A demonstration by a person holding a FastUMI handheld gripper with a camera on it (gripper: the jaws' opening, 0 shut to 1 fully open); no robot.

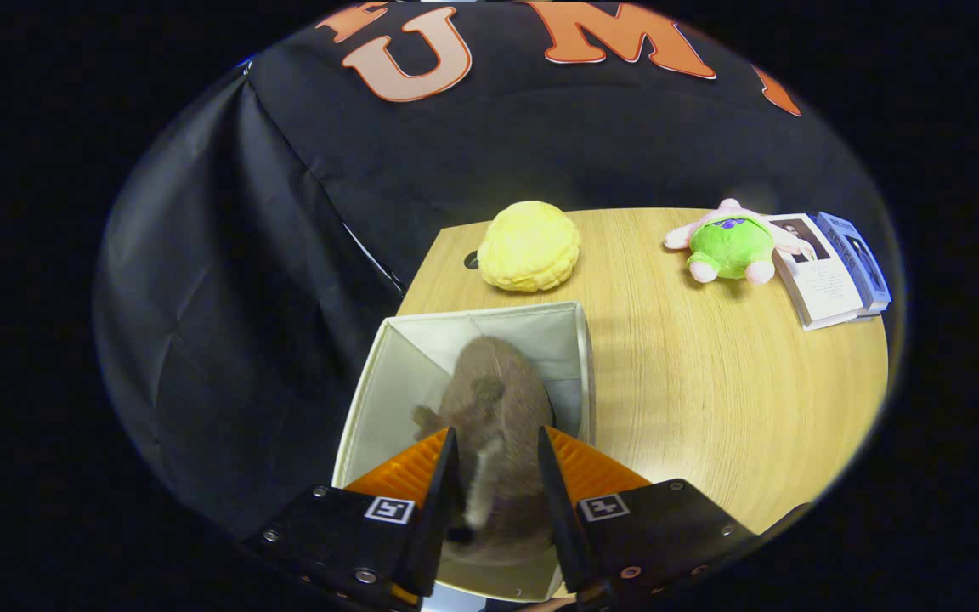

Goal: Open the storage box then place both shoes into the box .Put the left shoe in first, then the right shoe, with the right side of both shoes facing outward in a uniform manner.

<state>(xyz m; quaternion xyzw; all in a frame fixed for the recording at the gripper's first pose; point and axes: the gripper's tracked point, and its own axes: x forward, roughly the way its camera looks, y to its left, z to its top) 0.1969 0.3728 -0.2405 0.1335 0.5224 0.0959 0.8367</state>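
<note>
Gripping a brown fuzzy shoe [498,408] over the open storage box [387,374].

Both fingers [441,484] press its sides, closed to the shoe's width, with the gripper [496,480] above the box and the shoe's front end down inside the pale fabric walls. Beyond the box, on the wooden worktop [710,391], lie a yellow bun-shaped plush [530,246], a green and pink plush toy [729,242] and a book [829,272].

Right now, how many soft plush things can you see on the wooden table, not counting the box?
2. A yellow bun-shaped plush lies just beyond the open fabric box; a green and pink plush toy lies beside the books. The fingers hold a brown shoe over the box, perhaps hiding more.
</note>
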